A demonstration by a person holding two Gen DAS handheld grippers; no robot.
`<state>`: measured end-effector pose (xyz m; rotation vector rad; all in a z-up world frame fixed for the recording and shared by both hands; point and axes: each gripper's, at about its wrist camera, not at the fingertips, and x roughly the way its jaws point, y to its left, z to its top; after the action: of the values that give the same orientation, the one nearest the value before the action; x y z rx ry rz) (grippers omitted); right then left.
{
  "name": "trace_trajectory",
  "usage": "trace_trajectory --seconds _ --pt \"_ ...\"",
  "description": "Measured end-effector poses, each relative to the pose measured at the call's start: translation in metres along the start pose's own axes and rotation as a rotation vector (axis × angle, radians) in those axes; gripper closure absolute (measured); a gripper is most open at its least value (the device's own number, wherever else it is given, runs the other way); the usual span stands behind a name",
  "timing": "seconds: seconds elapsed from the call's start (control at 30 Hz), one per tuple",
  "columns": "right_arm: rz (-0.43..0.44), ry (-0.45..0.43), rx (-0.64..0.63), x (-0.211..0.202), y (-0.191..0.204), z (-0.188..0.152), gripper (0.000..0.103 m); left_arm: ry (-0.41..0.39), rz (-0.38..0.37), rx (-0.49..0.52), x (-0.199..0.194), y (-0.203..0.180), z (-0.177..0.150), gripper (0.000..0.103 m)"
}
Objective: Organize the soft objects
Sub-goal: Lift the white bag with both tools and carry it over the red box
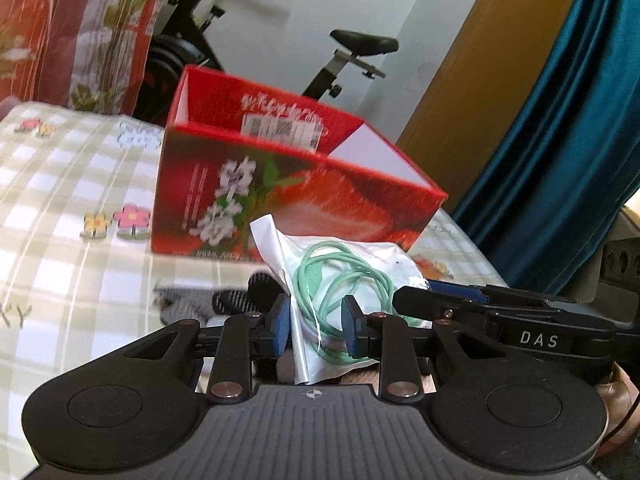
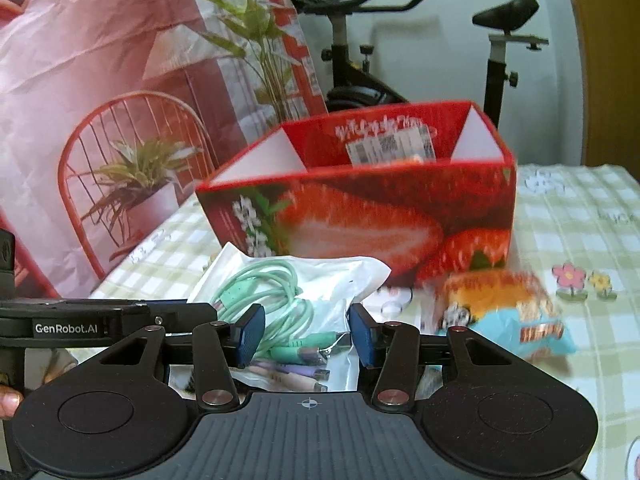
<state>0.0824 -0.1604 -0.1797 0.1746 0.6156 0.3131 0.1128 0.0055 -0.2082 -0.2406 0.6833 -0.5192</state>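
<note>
A clear plastic bag of coiled green cable point(image 1: 344, 276) hangs just above the checked bed sheet, in front of a red strawberry box point(image 1: 280, 184). My left gripper point(image 1: 316, 320) is shut on the bag's near edge, the film pinched upright between its blue pads. The right gripper point(image 1: 424, 296) comes in from the right and holds the bag's other end. In the right wrist view the bag point(image 2: 288, 292) lies between the pads of my right gripper point(image 2: 308, 328), which is shut on it. The left gripper point(image 2: 176, 312) grips its left side. The box point(image 2: 360, 216) stands open-topped behind.
An orange and light-blue snack pack point(image 2: 504, 312) lies right of the bag. A grey and black fabric piece point(image 1: 208, 300) lies on the sheet point(image 1: 72, 240) at the left. Behind the bed are an exercise bike point(image 1: 352, 48), a blue curtain point(image 1: 560, 140) and a red printed backdrop point(image 2: 100, 100).
</note>
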Motion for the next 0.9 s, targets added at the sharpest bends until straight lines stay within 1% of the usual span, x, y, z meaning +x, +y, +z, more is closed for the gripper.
trace_trajectory --seconds 0.1,0.27,0.4,0.5,0.6,0.73,0.9 --pt "0.001 -0.025 -0.032 -0.002 0.003 0.018 0.059 -0.025 -0.002 0.017 -0.003 -0.004 0.015 0.074" --pt "0.011 -0.073 -0.064 -0.002 0.001 0.056 0.059 -0.072 -0.006 0.035 -0.002 -0.008 0.049 0.074" --pt "0.007 -0.097 -0.093 0.003 -0.004 0.084 0.059 -0.107 -0.008 0.058 0.003 -0.012 0.077 0.074" --pt "0.003 -0.109 -0.099 0.009 -0.012 0.103 0.059 -0.118 -0.015 0.069 0.012 -0.014 0.094 0.074" --pt "0.000 -0.109 -0.103 0.017 -0.023 0.119 0.059 -0.116 -0.017 0.074 0.024 -0.015 0.108 0.074" --pt "-0.009 -0.094 -0.117 0.032 -0.036 0.133 0.059 -0.099 -0.025 0.054 0.040 -0.011 0.120 0.074" --pt "-0.022 -0.064 -0.110 0.051 -0.054 0.141 0.059 -0.061 -0.026 0.047 0.063 -0.007 0.128 0.074"
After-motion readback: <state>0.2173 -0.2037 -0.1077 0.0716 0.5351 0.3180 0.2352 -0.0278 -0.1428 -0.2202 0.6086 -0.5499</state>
